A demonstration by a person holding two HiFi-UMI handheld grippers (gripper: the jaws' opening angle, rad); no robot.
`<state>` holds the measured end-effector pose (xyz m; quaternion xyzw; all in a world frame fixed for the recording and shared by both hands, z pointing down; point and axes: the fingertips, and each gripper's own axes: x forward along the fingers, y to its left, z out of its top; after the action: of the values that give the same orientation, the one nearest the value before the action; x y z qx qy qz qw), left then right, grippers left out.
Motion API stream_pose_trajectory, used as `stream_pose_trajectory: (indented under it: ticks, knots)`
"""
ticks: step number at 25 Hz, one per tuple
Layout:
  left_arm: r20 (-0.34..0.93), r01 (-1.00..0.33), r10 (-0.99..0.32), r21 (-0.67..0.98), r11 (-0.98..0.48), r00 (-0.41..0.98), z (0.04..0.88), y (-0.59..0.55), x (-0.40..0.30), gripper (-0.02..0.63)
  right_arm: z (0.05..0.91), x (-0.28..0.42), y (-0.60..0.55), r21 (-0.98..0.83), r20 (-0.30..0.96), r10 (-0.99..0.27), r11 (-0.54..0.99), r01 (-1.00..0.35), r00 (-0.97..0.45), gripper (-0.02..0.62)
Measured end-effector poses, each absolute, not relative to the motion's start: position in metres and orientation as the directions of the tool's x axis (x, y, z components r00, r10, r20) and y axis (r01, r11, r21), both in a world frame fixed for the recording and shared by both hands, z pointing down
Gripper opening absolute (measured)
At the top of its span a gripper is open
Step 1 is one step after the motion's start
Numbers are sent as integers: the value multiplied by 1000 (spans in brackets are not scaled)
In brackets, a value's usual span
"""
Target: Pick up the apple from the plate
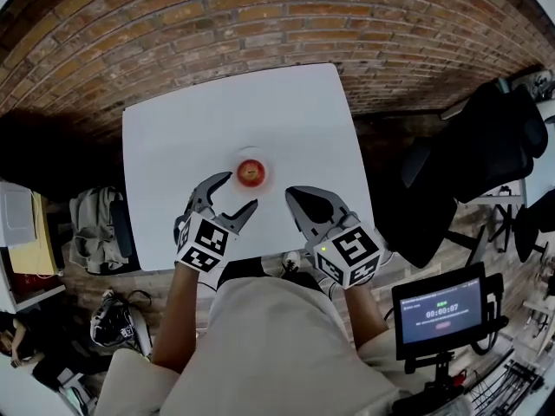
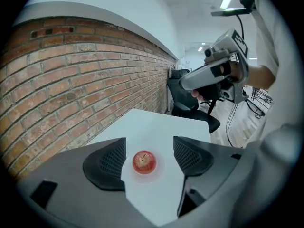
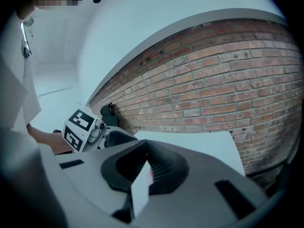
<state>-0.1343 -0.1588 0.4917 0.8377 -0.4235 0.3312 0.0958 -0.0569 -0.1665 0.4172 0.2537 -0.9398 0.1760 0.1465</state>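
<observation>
A red brick wall [image 1: 260, 24] runs behind a white square desk [image 1: 191, 137], and a black office chair [image 1: 473, 172] stands off the desk's right side. A small monitor [image 1: 440, 312] on a stand sits lower right, beside the person. Both claws hover over the desk's near edge, each with a marker cube at its back. The left claw [image 1: 232, 196] is open, its two ribbed black pads well apart and angled down toward the fruit. Its own view shows nothing touching them and bare desk between. The right claw [image 1: 293, 194] has its jaws drawn together, tips meeting with only a thin wedge of gap, and it grips nothing. A small white plate [image 1: 267, 165], hard to tell from the desk top, lies near the middle of the desk. On it sits the red apple [image 1: 251, 172], stem up. The apple is just beyond the left claw's tips, framed between its pads in the left gripper view, and to the left of the right claw.
</observation>
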Motion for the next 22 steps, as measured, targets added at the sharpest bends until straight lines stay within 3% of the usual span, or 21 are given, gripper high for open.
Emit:
stream_pose_trajectory:
  ticks: [22]
  knots:
    - [714,-701,-530,-77,-709,458,544,-191,-140,327,451,-49,-188,-304,441,-464,728,-615,-768,2]
